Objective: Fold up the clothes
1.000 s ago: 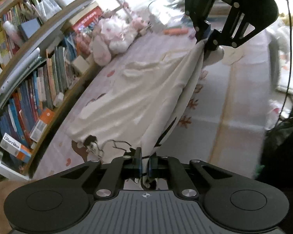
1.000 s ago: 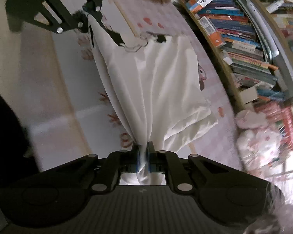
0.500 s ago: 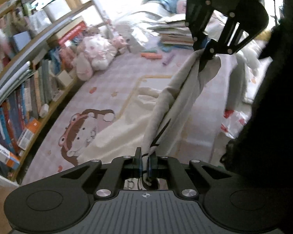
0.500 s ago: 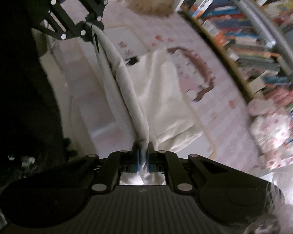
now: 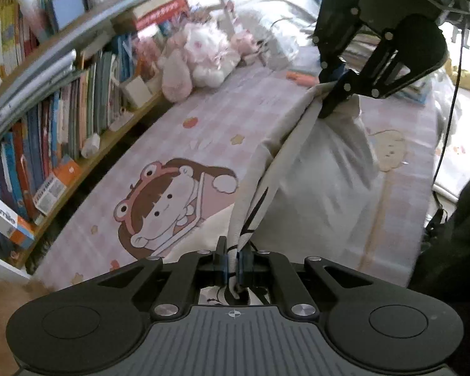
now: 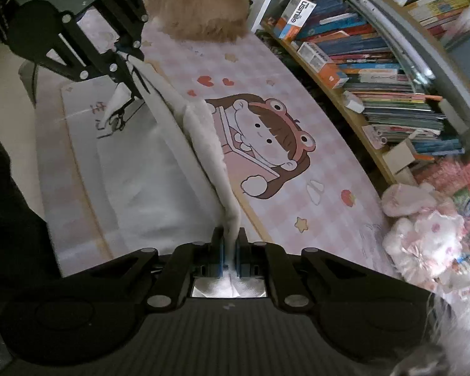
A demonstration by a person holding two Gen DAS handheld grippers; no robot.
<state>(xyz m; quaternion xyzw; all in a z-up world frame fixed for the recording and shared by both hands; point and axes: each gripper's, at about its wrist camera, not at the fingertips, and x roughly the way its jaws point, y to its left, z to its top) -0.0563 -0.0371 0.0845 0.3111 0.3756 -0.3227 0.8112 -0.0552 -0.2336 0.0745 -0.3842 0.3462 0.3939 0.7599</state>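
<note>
White fabric is what we pinch in both tools: the left tool (image 5: 233,261) and right tool (image 6: 230,250) each clamp one end of the garment (image 5: 313,188), stretched between them above the cartoon play mat (image 5: 178,144), near its bookshelf-side edge. If either pinch slips, we lose the fold line.

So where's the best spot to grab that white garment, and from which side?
Along its top folded edge, near the two ends, coming down from above. That is where the left gripper and right gripper pinch the white garment; the edge runs taut between them and the rest hangs toward the mat.
</note>
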